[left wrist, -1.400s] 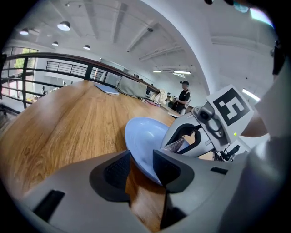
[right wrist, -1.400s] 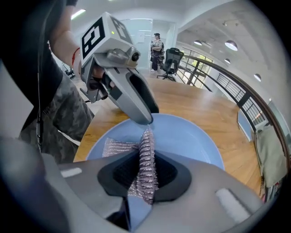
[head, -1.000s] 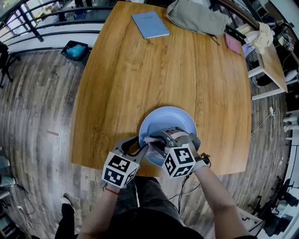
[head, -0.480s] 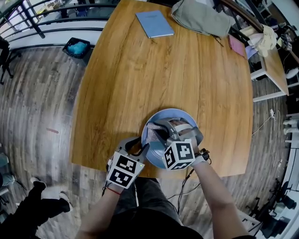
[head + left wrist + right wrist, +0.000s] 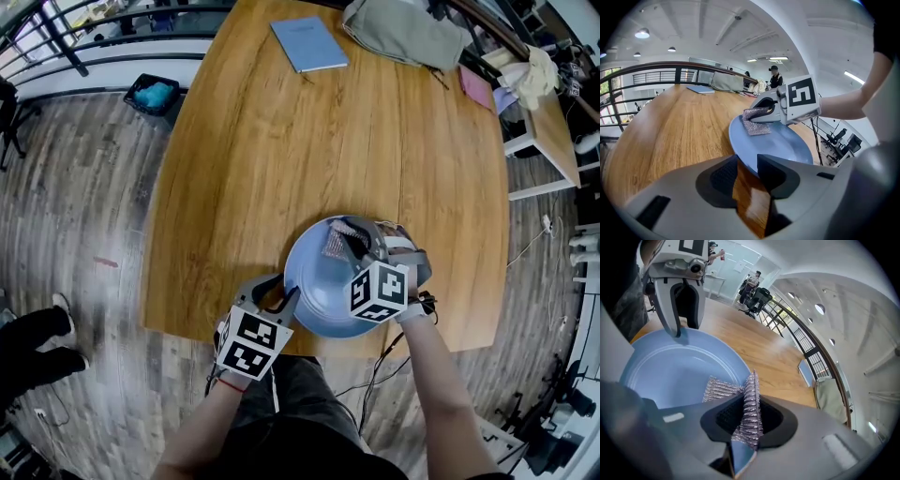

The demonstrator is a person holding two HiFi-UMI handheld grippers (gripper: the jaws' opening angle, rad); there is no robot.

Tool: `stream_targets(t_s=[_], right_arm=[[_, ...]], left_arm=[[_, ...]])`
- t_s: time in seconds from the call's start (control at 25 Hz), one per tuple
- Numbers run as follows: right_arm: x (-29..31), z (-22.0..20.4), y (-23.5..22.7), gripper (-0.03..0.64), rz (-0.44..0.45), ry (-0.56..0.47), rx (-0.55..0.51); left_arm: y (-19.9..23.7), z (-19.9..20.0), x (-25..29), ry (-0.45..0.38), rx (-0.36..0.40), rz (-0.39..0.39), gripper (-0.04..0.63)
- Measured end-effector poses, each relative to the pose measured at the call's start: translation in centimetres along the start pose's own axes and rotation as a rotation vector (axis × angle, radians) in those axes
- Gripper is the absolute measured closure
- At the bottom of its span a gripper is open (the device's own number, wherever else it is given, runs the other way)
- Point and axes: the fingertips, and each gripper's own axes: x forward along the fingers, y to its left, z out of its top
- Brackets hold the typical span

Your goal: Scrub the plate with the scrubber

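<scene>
The light blue plate (image 5: 323, 291) is tipped up off the wooden table (image 5: 281, 159) near its front edge. My left gripper (image 5: 289, 298) is shut on the plate's near-left rim; in the left gripper view the rim (image 5: 743, 157) runs in between the pads of the left gripper (image 5: 746, 171). My right gripper (image 5: 347, 242) is shut on a silver mesh scrubber (image 5: 337, 241) that lies against the plate's far rim. The right gripper view shows the scrubber (image 5: 750, 404) pinched upright in the right gripper (image 5: 749, 420), with the plate (image 5: 670, 371) beyond it and the left gripper (image 5: 685, 326) on its far edge.
A blue notebook (image 5: 308, 44) and a grey-green bag (image 5: 398, 33) lie at the table's far end. A pink item (image 5: 476, 89) sits near the right edge. A small side table (image 5: 548, 122) stands to the right. A person's shoes (image 5: 33, 337) are on the floor at left.
The plate has gone from lying flat to tipped up on the left gripper's hold. The right gripper has carried the scrubber from the plate's near side to its far rim.
</scene>
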Motion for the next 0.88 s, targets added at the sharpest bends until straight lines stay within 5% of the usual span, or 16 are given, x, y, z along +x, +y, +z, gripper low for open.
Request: stream_targets(t_s=[0.48, 0.88], right_arm=[[-2.8, -6.2, 0.3, 0.535, -0.020, 0.126, 0.079], [-6.2, -7.7, 4.5, 0.535, 0.084, 0.184, 0.071]], left_arm=[[0.1, 0.1, -0.1, 0.007, 0.008, 0.018, 0.468], [0.1, 0.2, 0.1, -0.003, 0.017, 0.039, 0.480]])
